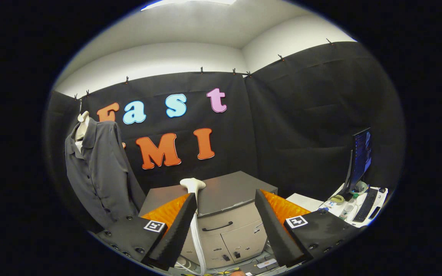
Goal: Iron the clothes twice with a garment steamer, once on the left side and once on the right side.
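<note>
A dark grey shirt hangs on a pale mannequin torso against the booth wall, to the left of my fingers and well beyond them. The white garment steamer stands with its head above the front edge of a grey cabinet, its hose running down behind my left finger. My gripper is open, its fingers wide apart with nothing between them. The steamer head sits just beyond the left fingertip, apart from it.
A grey cabinet with a drawer handle and lower doors stands straight ahead. To the right a white desk holds a monitor, a keyboard and small items. Cables lie on the floor below the cabinet.
</note>
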